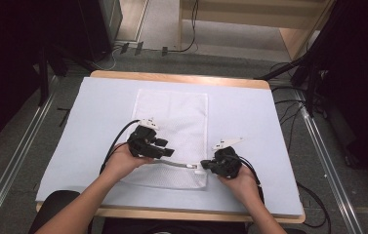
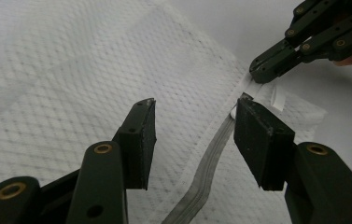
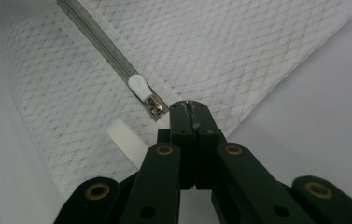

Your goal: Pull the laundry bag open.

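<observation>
your forearms come in from the bottom of the high view, left gripper [image 1: 159,147] on the near part of the white mesh bag [image 1: 172,117], right gripper [image 1: 205,165] at the bag's near right corner. bag lies flat on the pale blue table cover [image 1: 250,112], long side running away from you. grey zipper [image 1: 174,164] runs between the two grippers along the near end.

left gripper view: your left gripper [image 2: 194,128] stands well open, nothing between the pads, zipper [image 2: 206,168] passing under the gap on the mesh bag [image 2: 94,84]. your right gripper [image 2: 257,70] sits farther off at the bag corner, tip on a white tab [image 2: 276,98].

right gripper view: your right gripper [image 3: 192,114] is closed tight, pads together at the bag [image 3: 220,51] edge; looks pinched on fabric at the zipper end, hard to be sure. white zipper pull [image 3: 140,86] lies just beside the tip, untouched. white ribbed tab [image 3: 126,140] just beside the jaws.
</observation>
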